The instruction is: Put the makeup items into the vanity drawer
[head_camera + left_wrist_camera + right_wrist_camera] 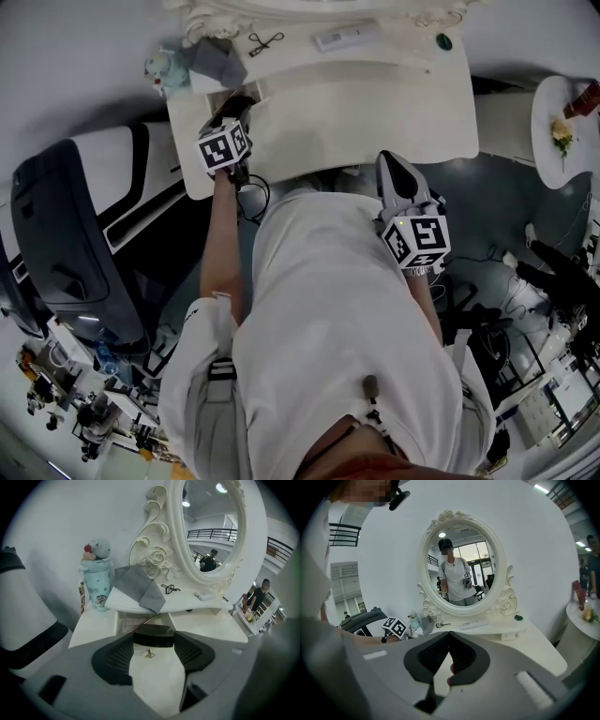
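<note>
The left gripper [153,642] is closed on a black case [153,631], which spans the gap between its tips and touches both pads. It hangs over the near left part of the vanity top [375,103], just near of the open drawer [133,620]. Below the case, between the jaws, is a white surface with a small gold knob [150,653]; whether that is the drawer's front I cannot tell. The drawer is pulled out from the left end of the raised shelf, under a grey cloth [140,590] draped over the shelf's edge. Left of the cloth stands a pale blue cup [97,585] with a toy figure on top. On the shelf to the right lie a black eyelash curler [169,588] and, further right, a white bar [205,595], both in front of the oval mirror [213,527]. The right gripper [449,637] is held near the person's body, well apart from the shelf. Its tips meet, and a small reddish shape in the gap behind them cannot be made out.
</note>
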The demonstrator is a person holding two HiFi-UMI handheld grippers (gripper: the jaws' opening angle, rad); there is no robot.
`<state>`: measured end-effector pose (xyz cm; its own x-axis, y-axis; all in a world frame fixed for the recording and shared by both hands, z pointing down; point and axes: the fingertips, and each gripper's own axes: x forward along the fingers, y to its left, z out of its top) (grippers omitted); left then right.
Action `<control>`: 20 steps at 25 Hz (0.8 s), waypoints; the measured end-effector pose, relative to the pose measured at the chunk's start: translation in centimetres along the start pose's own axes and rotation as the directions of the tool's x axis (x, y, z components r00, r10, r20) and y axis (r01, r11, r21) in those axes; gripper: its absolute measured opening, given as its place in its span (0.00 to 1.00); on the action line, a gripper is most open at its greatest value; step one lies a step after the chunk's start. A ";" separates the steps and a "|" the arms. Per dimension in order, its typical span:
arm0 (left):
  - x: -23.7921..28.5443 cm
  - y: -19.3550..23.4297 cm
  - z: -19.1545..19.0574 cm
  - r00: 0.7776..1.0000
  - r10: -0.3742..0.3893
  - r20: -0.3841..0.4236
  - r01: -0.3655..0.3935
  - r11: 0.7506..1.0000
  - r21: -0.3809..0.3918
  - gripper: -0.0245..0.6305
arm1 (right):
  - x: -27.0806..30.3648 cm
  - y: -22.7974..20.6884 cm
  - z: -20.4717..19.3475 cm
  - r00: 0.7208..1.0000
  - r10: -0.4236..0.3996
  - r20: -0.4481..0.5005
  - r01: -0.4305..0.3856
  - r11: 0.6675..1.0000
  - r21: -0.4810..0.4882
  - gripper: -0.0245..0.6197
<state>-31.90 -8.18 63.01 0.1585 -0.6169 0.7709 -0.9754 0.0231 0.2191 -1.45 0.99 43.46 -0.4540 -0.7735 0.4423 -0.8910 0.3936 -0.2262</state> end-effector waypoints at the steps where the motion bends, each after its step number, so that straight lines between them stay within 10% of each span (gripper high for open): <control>1: 0.2 0.1 0.0 1.000 0.005 -0.002 -0.005 1.000 0.005 0.46 | 0.1 -0.1 0.0 1.000 -0.003 0.000 0.003 1.000 0.002 0.05; 20: 2.3 -1.0 0.7 0.999 -0.025 0.027 0.023 0.996 0.090 0.47 | 2.5 -0.1 0.3 0.999 0.006 -0.034 -0.006 1.000 0.013 0.05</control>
<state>-30.67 -10.18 64.16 0.1788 -0.6380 0.7490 -0.9814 -0.0620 0.1815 -2.47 -1.14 44.33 -0.4594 -0.7537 0.4701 -0.8882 0.3916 -0.2402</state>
